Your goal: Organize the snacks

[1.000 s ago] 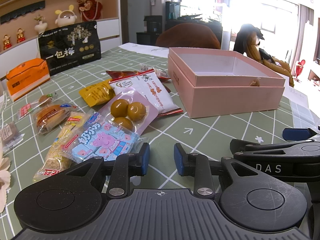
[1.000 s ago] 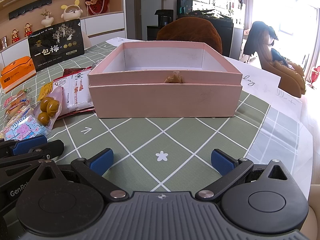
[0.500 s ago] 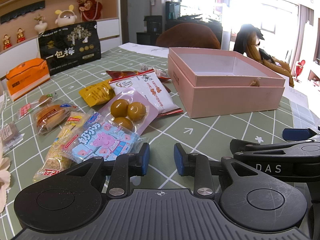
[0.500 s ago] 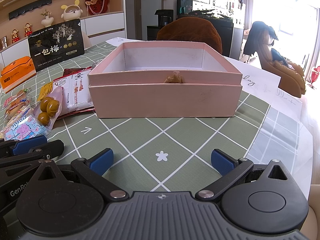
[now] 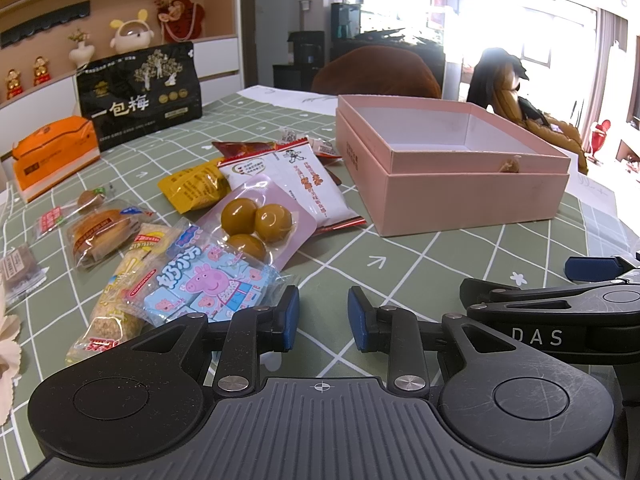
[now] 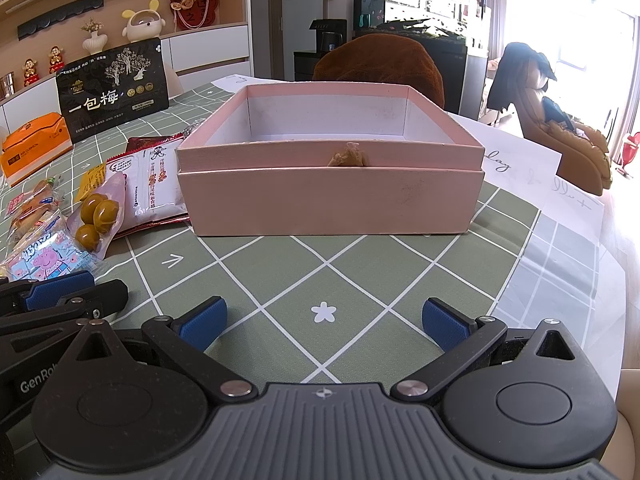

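A: Start with the left wrist view; what do you see?

B: The left gripper [image 5: 323, 316] sits low over the green checked table [image 5: 432, 264]; its jaws are only a little way apart, with nothing between them; the cartoon pig snack pack [image 5: 204, 280] lies at about 10 o'clock from the jaws, just beside the left fingertip; the pack of three round brown snacks [image 5: 260, 220] is at 11 o'clock, partly on top of the pig pack; more snacks spread out toward 10 o'clock; the pink box [image 5: 448, 168] is at 1 o'clock, open, and I see nothing inside it.

A: And the right wrist view?

B: The right gripper [image 6: 324, 320] has its jaws wide apart and empty over bare table; the pink box is straight ahead at 12 o'clock; the snacks are far off at 9 and 10 o'clock.

A: So how do we do the first step well?

B: I think no snack is in the box yet; the left side is closest to the pile, so it should go first; open the jaws more, because the pig pack looks wider than the gap; pinch it by a thin edge, since the wrapper looks slippery and puffy; lift slowly so the brown snack pack slides off and does not come along.
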